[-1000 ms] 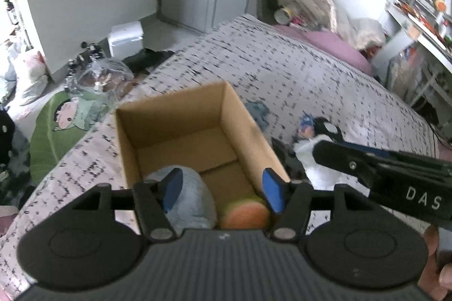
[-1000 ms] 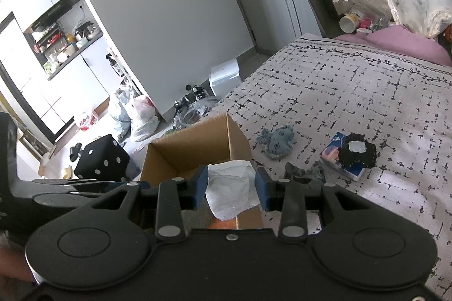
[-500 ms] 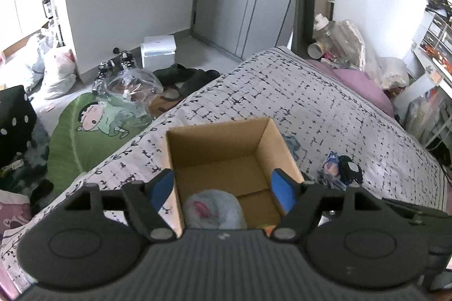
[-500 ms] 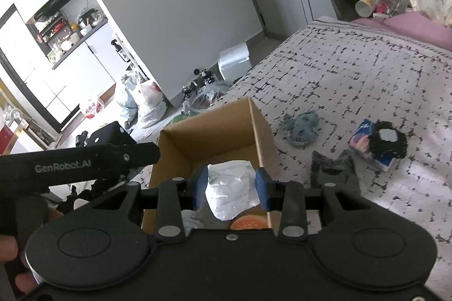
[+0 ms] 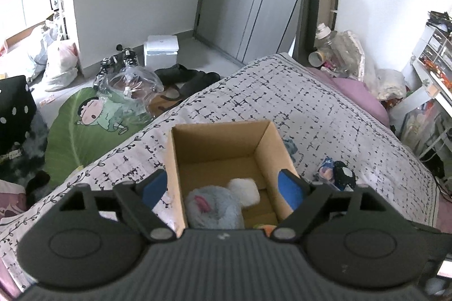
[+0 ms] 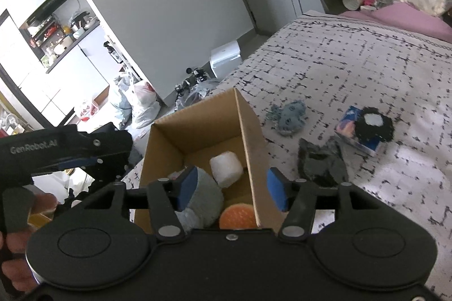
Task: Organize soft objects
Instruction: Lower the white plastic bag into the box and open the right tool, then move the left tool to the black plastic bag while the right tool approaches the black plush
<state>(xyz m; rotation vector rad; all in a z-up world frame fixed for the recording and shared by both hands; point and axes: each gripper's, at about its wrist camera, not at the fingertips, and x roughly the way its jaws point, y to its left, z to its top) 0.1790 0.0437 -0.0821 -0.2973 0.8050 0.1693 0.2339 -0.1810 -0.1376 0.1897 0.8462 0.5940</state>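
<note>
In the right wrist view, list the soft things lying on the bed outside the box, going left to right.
Small blue plush → dark grey cloth → black fuzzy item with a white patch.

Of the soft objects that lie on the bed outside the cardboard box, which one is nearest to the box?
The small blue-grey plush toy: it lies just beside the cardboard box, while the dark grey cloth and the black fluffy item lie farther away.

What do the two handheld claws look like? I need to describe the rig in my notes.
Both are black plastic. Each claw, left claw and right claw, has two blue pads on black linkage arms with silver pivot pins, above two round housings. The right view shows grey "GenRobot.AI" lettering on the side of the left claw. No cables or sleeves show.
</note>
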